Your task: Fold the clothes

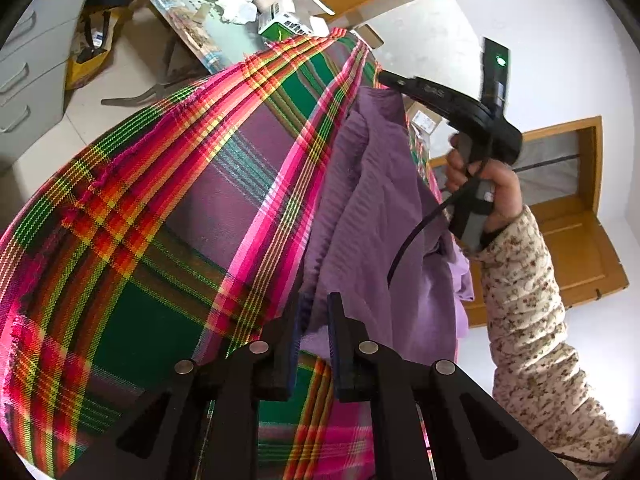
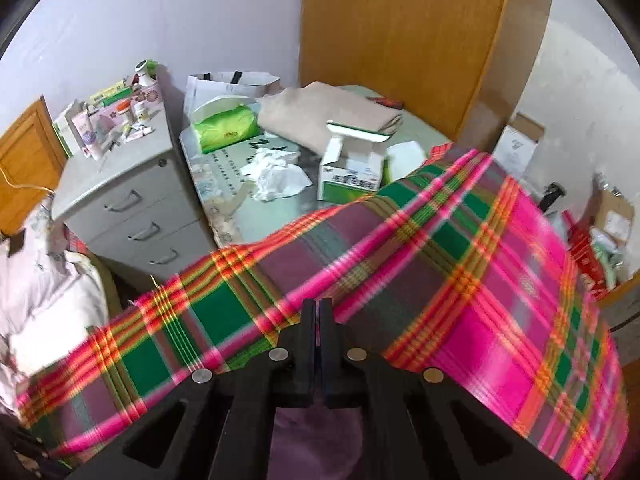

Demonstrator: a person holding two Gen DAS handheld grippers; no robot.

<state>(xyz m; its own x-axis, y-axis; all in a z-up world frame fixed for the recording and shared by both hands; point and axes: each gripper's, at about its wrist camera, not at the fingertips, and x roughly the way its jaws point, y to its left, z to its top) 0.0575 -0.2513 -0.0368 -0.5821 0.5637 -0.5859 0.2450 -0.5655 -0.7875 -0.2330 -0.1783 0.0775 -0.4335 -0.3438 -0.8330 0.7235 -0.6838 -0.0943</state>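
The left hand-held gripper (image 1: 314, 344) is sitting nearest the plaid cloth (image 1: 168, 208), its two fingers a little apart and pinching a hanging edge of the purple garment (image 1: 372, 216) between them. That garment is lying in ridged folds along the right side of the plaid cloth, touching it for its whole length. Further along the same folds, the right hand-held gripper (image 1: 384, 77) is reaching in with its tip at the garment's upper edge; a hand (image 1: 484, 184) in a flower-printed sleeve (image 1: 532, 312) is squeezing its grey grip, and a black cable (image 1: 416, 232) is hanging across the purple fabric. In the right wrist view, the right hand-held gripper (image 2: 319, 322) is showing its fingers pressed together at the near edge of the plaid cloth, with purple fabric below them, though whether fabric is caught between the pads I cannot tell. The plaid cloth (image 2: 400, 264) is spreading, blurred, over the near end of the counter (image 2: 276, 216). Beyond the plaid cloth on the counter, a green-and-white box (image 2: 352, 168), crumpled white tissue (image 2: 276, 172), a green tissue pack (image 2: 224, 126) and a folded beige cloth (image 2: 320, 114) are lying. Left of the counter, a grey drawer cabinet (image 2: 132, 200) is standing, and behind everything a wooden wardrobe (image 2: 408, 32) is rising.
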